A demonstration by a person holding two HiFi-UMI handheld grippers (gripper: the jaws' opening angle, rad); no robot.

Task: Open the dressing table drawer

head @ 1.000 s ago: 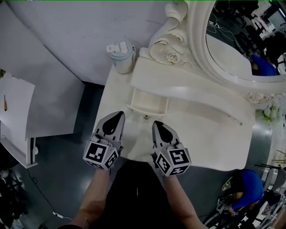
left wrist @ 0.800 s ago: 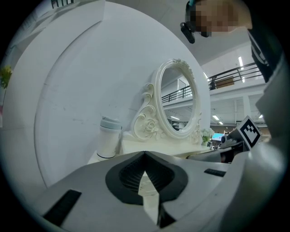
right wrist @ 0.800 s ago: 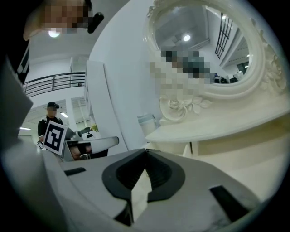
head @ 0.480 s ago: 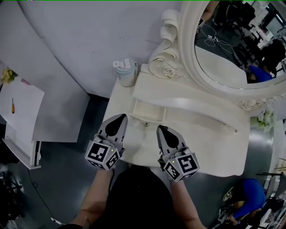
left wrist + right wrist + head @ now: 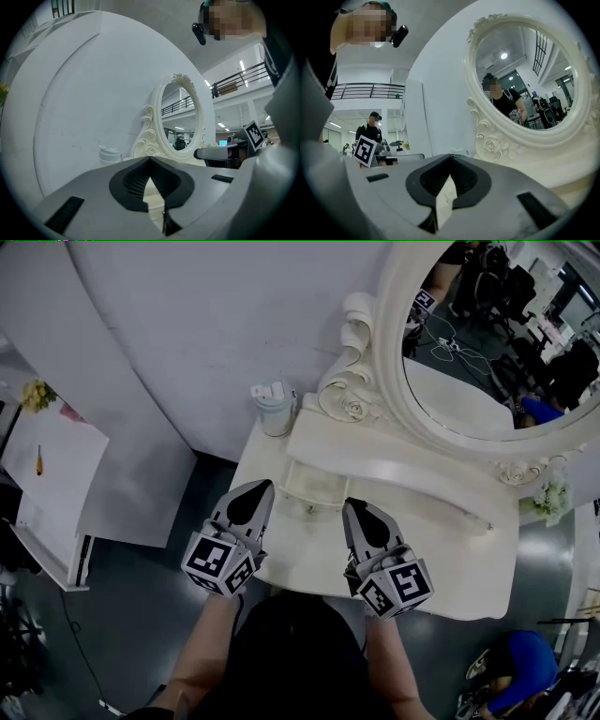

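Jaws on the left gripper (image 5: 260,486) and right gripper (image 5: 353,506) meet, empty, over the table's (image 5: 450,563) front edge, facing the open drawer (image 5: 317,486).

"What colour is the dressing table (image 5: 441,563)?"

"Cream all over, and so are its drawer (image 5: 314,486) and carved mirror frame (image 5: 389,390)."

"And the grippers in front of it?"

"The left gripper (image 5: 263,486) and right gripper (image 5: 350,505) are grey, black inside the jaws, with black-and-white square markers."

"What about the tumbler (image 5: 275,409) at the table's back corner?"

"Pale whitish. The floor (image 5: 141,615) beside the table is dark grey and the wall (image 5: 206,334) behind it is white."
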